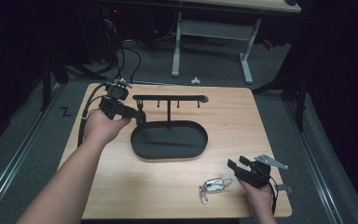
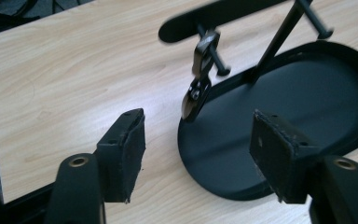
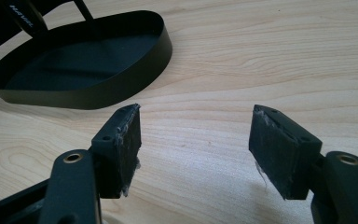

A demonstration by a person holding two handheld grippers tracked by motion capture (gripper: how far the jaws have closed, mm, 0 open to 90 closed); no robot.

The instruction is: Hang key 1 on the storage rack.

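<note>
A black oval tray (image 1: 168, 142) stands mid-table, with a T-shaped stand whose crossbar (image 1: 170, 98) carries several pegs. A small black clip (image 2: 200, 79) hangs from the leftmost peg, over the tray's (image 2: 298, 107) left rim. My left gripper (image 1: 137, 115) sits just left of that clip; in the left gripper view it (image 2: 198, 149) is open with nothing between its pads. A silver key ring (image 1: 213, 185) lies at the front right of the table. Just right of it my right gripper (image 1: 233, 164) rests, and it (image 3: 196, 140) is open over bare wood, facing the tray (image 3: 98, 95).
The wooden table (image 1: 233, 126) has bare room right of the tray and along the front. Behind it on the grey floor are a white-legged desk (image 1: 212, 42), dark cables (image 1: 121, 56) and a small white object (image 1: 195, 80).
</note>
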